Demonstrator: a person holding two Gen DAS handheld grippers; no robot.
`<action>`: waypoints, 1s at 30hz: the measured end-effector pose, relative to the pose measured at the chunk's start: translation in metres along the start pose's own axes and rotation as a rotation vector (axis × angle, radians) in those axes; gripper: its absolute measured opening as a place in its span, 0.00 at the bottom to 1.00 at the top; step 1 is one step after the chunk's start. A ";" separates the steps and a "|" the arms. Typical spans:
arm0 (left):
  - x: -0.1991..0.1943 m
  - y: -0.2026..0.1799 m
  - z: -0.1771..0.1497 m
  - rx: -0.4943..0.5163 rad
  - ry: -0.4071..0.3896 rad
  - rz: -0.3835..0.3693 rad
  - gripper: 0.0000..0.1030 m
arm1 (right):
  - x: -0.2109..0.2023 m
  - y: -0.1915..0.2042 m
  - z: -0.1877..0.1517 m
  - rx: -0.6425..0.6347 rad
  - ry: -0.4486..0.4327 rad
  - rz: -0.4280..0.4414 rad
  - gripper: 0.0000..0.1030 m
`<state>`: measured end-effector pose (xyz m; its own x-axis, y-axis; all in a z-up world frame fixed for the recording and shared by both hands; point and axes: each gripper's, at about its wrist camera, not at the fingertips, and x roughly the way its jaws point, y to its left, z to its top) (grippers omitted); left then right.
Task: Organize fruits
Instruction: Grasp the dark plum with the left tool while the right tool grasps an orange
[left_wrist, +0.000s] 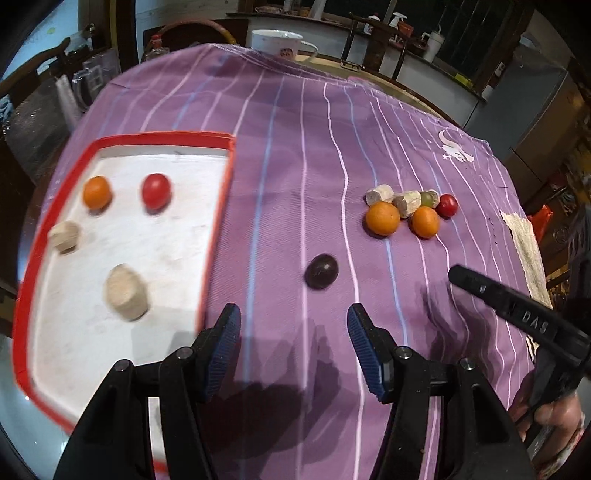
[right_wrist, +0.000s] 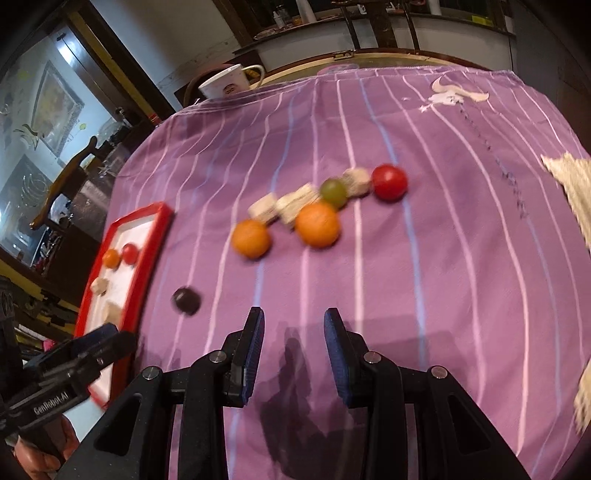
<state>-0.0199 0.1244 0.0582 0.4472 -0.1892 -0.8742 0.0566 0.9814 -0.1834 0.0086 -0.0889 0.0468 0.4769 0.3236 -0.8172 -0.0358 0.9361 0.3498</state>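
A purple striped cloth (left_wrist: 295, 155) covers the tabletop; at its left lies a red-rimmed tray (left_wrist: 162, 139) with a white floor, holding one orange fruit (left_wrist: 96, 192), one red tomato (left_wrist: 156, 190) and two pale cut pieces (left_wrist: 126, 291), all apart from one another; a dark round fruit (left_wrist: 321, 271) sits alone on the cloth between the tray and the remaining cluster; that cluster, well to the right, comprises two oranges (left_wrist: 383, 218), a green grape (left_wrist: 427, 198), a second red tomato (left_wrist: 447, 205) and several pale chunks (left_wrist: 407, 203), most touching or just beside each other; the left gripper (left_wrist: 293, 343) hovers above the cloth just right of the tray's near edge, jaws moderately open, nothing between them; the right gripper (right_wrist: 294, 354) hovers over bare cloth short of the cluster, jaws set narrower yet apart and empty; a white mug (left_wrist: 280, 43) stands at the far edge; both views show motion blur.
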 end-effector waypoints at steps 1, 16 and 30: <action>0.006 -0.002 0.004 -0.003 0.001 -0.004 0.58 | 0.003 -0.002 0.005 -0.005 0.000 -0.003 0.36; 0.056 -0.017 0.019 -0.005 0.000 0.025 0.57 | 0.043 -0.011 0.049 -0.094 0.025 0.003 0.36; 0.056 -0.026 0.012 0.036 -0.039 0.087 0.48 | 0.059 -0.001 0.050 -0.149 0.043 -0.011 0.38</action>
<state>0.0139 0.0887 0.0194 0.4860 -0.1029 -0.8679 0.0477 0.9947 -0.0912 0.0810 -0.0778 0.0211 0.4398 0.3156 -0.8408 -0.1624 0.9487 0.2711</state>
